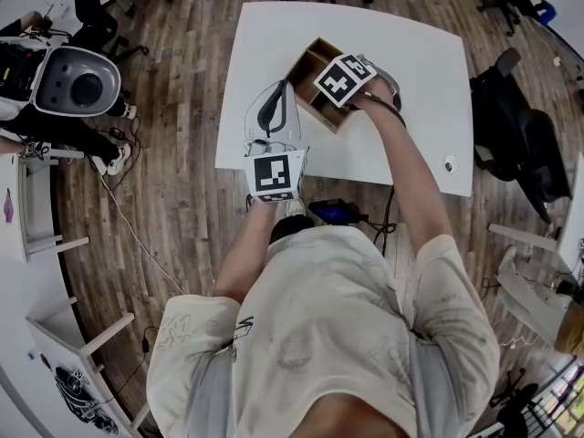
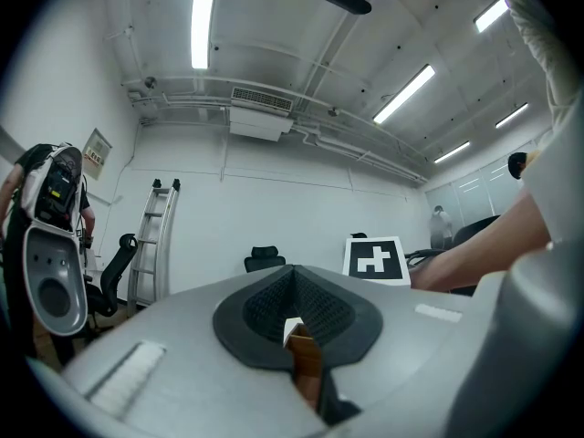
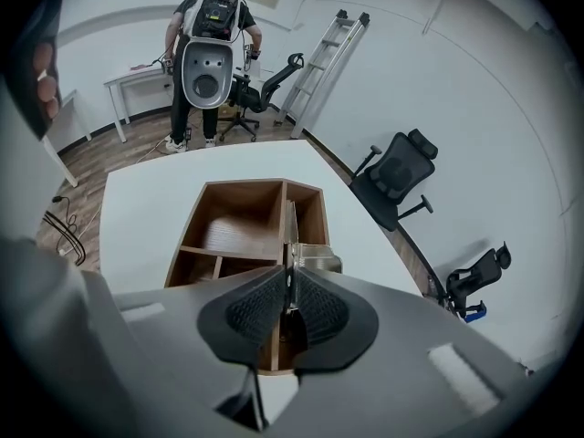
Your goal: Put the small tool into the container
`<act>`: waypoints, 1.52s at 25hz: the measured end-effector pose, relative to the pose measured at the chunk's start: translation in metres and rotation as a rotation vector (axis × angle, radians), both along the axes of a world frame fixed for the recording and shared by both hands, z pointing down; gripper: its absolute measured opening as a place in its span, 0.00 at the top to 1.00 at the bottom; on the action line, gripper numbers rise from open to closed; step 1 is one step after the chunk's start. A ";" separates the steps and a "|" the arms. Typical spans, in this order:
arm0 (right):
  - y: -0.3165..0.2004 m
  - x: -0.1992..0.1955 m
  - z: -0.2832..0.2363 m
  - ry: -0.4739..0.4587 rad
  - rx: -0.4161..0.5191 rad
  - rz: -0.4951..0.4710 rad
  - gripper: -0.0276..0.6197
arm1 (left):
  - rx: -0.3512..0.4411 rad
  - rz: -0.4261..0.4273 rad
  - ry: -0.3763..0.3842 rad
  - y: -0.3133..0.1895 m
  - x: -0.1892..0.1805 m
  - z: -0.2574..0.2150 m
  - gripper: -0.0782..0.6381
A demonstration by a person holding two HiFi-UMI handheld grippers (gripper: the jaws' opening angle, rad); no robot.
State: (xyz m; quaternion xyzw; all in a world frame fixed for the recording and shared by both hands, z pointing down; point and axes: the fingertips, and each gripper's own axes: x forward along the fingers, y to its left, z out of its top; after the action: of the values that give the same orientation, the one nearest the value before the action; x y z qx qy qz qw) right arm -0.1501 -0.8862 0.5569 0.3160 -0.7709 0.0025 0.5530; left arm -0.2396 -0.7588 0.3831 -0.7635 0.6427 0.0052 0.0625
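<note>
small tool (image 3: 305, 255): thin metal piece, edge-on, sticking out at 12 o'clock from the pads, over an inner wall of the container (image 3: 235, 231)
right gripper (image 3: 290, 288): clamped on small tool
container: wooden, open top, big bay at 10 o'clock of tool
step: likely lowering in; shift toward 10 o'clock, clear the wall, release low
left gripper (image 2: 294, 290): closed, empty, at 7 o'clock of container

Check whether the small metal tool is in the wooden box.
Out: the small metal tool sits clamped between black pads, over the wooden box divider.
</note>
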 end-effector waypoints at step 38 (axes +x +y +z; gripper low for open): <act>0.049 0.019 -0.123 -0.597 0.246 0.105 0.90 | -0.003 0.005 0.012 -0.005 0.009 -0.016 0.89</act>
State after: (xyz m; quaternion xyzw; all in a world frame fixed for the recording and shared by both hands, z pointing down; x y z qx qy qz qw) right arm -0.1316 -0.8370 0.4336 0.4048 -0.8763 0.0305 0.2593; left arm -0.2311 -0.7638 0.3667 -0.7652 0.6412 0.0089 0.0577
